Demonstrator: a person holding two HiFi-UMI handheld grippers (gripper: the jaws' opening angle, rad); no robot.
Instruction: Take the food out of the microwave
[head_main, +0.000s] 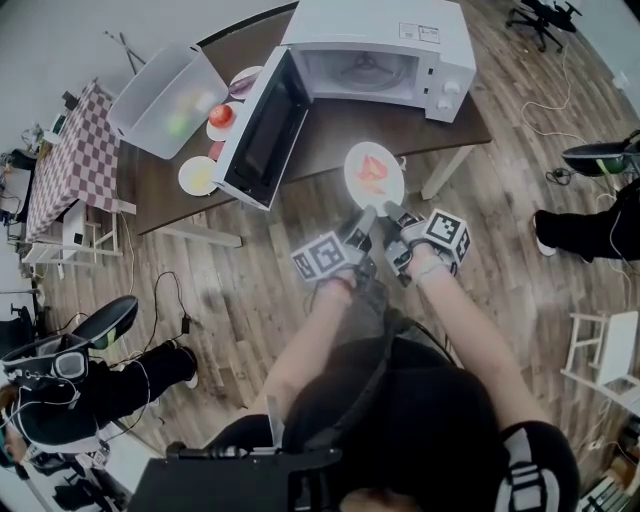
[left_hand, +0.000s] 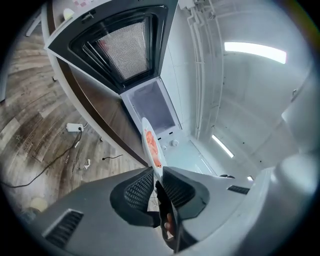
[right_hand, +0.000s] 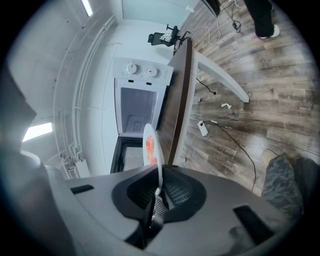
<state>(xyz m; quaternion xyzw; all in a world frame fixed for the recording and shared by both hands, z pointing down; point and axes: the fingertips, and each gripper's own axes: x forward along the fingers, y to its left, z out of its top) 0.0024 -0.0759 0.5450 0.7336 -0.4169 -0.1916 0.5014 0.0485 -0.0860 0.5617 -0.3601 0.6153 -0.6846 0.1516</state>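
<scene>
Jaws, head view: you have both clamped on the plate (head_main: 374, 172)'s near rim, left gripper (head_main: 362, 222) and right gripper (head_main: 393, 218) side by side.
Plate, head view: it hangs at the table (head_main: 330, 130)'s near edge, clear of the open microwave (head_main: 375, 50), with the food (head_main: 372, 166) on top.
Left gripper view: your pads pinch the rim edge-on, and the plate runs straight ahead toward the empty cavity.
Right gripper view: same pinch here, with the plate straight ahead.
Coming move: both hands look equally near, so setting it down likely needs them moving together to keep the plate level.
</scene>
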